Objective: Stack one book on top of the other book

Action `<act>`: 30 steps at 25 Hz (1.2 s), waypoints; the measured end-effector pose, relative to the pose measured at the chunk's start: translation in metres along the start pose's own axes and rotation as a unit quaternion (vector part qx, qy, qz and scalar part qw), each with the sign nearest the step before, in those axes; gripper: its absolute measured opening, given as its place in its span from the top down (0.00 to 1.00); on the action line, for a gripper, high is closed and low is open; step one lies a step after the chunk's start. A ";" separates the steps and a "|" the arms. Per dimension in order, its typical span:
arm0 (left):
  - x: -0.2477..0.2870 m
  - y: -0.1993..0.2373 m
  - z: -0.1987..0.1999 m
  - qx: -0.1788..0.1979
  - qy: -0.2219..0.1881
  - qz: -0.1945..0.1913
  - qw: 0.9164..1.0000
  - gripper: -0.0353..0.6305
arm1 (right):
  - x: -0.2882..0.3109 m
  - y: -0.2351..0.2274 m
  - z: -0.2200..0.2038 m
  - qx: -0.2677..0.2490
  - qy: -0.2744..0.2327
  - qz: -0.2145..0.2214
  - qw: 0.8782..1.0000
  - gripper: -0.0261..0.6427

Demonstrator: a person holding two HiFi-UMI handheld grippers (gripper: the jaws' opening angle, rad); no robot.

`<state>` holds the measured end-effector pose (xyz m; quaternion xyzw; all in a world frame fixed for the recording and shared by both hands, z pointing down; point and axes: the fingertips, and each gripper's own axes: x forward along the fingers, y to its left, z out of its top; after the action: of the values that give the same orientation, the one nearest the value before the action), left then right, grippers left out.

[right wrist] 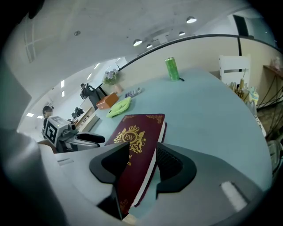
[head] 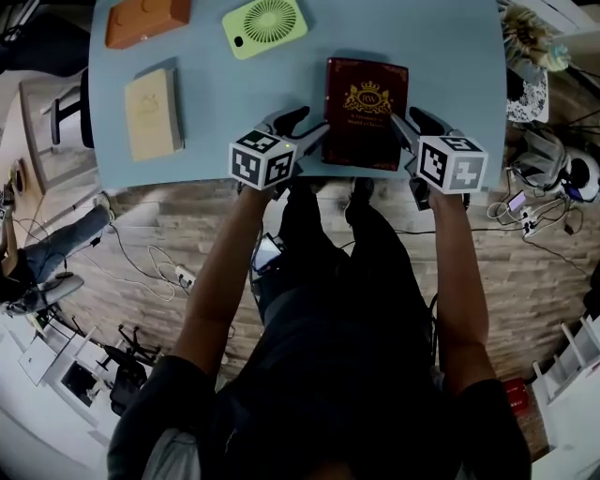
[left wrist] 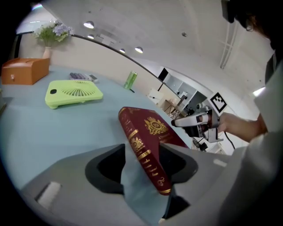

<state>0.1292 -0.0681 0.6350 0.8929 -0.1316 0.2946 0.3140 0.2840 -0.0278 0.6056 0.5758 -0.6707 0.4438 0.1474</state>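
Note:
A dark red book with a gold crest lies flat on the light blue table, near its front edge. A tan book lies apart at the table's left. My left gripper sits at the red book's spine side. In the left gripper view the spine runs between the open jaws, with bare table showing beside it. My right gripper sits at the page-edge side. In the right gripper view the book's edge lies between the wide jaws, a gap at the right pad.
A green flat fan and an orange box sit at the table's far side. A green can stands farther back. Cables and a power strip lie on the floor below the front edge.

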 end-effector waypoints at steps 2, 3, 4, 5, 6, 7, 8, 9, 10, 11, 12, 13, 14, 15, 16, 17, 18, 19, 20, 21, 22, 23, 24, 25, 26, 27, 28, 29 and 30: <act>0.006 0.000 -0.004 -0.004 0.006 -0.003 1.000 0.56 | 0.005 -0.003 -0.007 0.010 0.009 0.004 1.000 0.71; 0.008 0.000 -0.005 -0.008 0.007 -0.006 1.000 0.56 | 0.007 -0.004 -0.011 0.015 0.012 0.008 1.000 0.71; 0.010 0.000 -0.006 -0.014 0.007 -0.010 1.000 0.55 | 0.009 -0.004 -0.014 0.020 0.016 0.012 1.000 0.71; 0.011 0.000 -0.006 -0.022 0.005 -0.014 1.000 0.55 | 0.012 -0.005 -0.017 0.025 0.020 0.016 0.999 0.71; 0.012 0.001 -0.006 -0.030 0.002 -0.019 0.999 0.54 | 0.015 -0.004 -0.020 0.031 0.024 0.020 0.999 0.71; 0.013 0.001 -0.006 -0.039 -0.001 -0.024 0.999 0.54 | 0.017 -0.004 -0.023 0.036 0.027 0.025 0.999 0.71; 0.014 0.000 -0.006 -0.047 -0.003 -0.031 0.998 0.54 | 0.020 -0.003 -0.026 0.043 0.029 0.030 0.998 0.71; 0.015 -0.002 -0.007 -0.053 -0.003 -0.041 0.998 0.54 | 0.022 -0.002 -0.028 0.050 0.029 0.035 0.998 0.71; 0.017 -0.005 -0.008 -0.056 -0.002 -0.052 0.997 0.54 | 0.023 -0.001 -0.028 0.057 0.026 0.039 0.997 0.71; 0.020 -0.010 -0.009 -0.055 0.001 -0.063 0.997 0.54 | 0.023 0.000 -0.028 0.061 0.023 0.041 0.997 0.71; 0.023 -0.015 -0.010 -0.051 0.003 -0.068 0.996 0.54 | 0.023 0.000 -0.028 0.062 0.022 0.040 0.997 0.71; 0.025 -0.017 -0.011 -0.048 0.003 -0.067 0.997 0.53 | 0.023 0.000 -0.028 0.061 0.020 0.037 0.997 0.71; 0.025 -0.017 -0.011 -0.047 0.003 -0.062 0.997 0.53 | 0.023 0.000 -0.028 0.061 0.019 0.034 0.997 0.71; 0.026 -0.017 -0.011 -0.049 0.001 -0.058 0.997 0.53 | 0.022 -0.001 -0.028 0.061 0.018 0.032 0.997 0.71; 0.025 -0.017 -0.011 -0.053 0.000 -0.053 0.997 0.53 | 0.021 -0.001 -0.028 0.062 0.017 0.031 0.997 0.71; 0.024 -0.016 -0.011 -0.055 -0.001 -0.048 0.997 0.53 | 0.020 -0.001 -0.028 0.063 0.018 0.030 0.997 0.72; 0.023 -0.017 -0.010 -0.053 -0.002 -0.043 0.998 0.53 | 0.019 0.000 -0.028 0.063 0.018 0.031 0.997 0.72; 0.021 -0.018 -0.010 -0.049 -0.004 -0.038 0.998 0.53 | 0.017 0.002 -0.027 0.063 0.019 0.032 0.997 0.73; 0.018 -0.018 -0.009 -0.043 -0.006 -0.033 0.999 0.53 | 0.016 0.005 -0.026 0.063 0.018 0.033 0.997 0.73; 0.014 -0.017 -0.009 -0.036 -0.008 -0.027 0.999 0.53 | 0.015 0.008 -0.024 0.062 0.016 0.035 0.997 0.74; 0.009 -0.015 -0.009 -0.030 -0.010 -0.022 0.999 0.53 | 0.015 0.013 -0.022 0.060 0.015 0.035 0.997 0.75; 0.003 -0.011 -0.008 -0.023 -0.012 -0.016 1.000 0.53 | 0.017 0.019 -0.019 0.056 0.014 0.035 0.998 0.75; -0.004 -0.005 -0.008 -0.018 -0.014 -0.010 1.000 0.53 | 0.020 0.027 -0.017 0.052 0.014 0.036 0.998 0.76; -0.010 0.000 -0.007 -0.014 -0.017 -0.003 1.000 0.53 | 0.023 0.034 -0.015 0.048 0.013 0.038 0.998 0.76; -0.015 0.002 -0.006 -0.010 -0.020 0.003 1.000 0.53 | 0.023 0.039 -0.013 0.045 0.012 0.041 0.998 0.76; -0.019 0.003 -0.004 -0.007 -0.023 0.009 1.000 0.53 | 0.023 0.043 -0.011 0.042 0.011 0.042 0.998 0.77; -0.022 0.003 -0.002 -0.004 -0.027 0.014 1.000 0.53 | 0.021 0.045 -0.009 0.040 0.010 0.044 0.998 0.77; -0.026 0.003 0.000 0.000 -0.030 0.018 0.999 0.53 | 0.020 0.048 -0.007 0.038 0.008 0.045 0.998 0.77; -0.029 0.003 0.002 0.003 -0.033 0.022 0.999 0.53 | 0.019 0.052 -0.005 0.036 0.005 0.047 0.998 0.77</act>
<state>0.1055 -0.0699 0.6173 0.9000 -0.1609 0.2720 0.3001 0.2300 -0.0393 0.6001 0.5463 -0.6796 0.4773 0.1092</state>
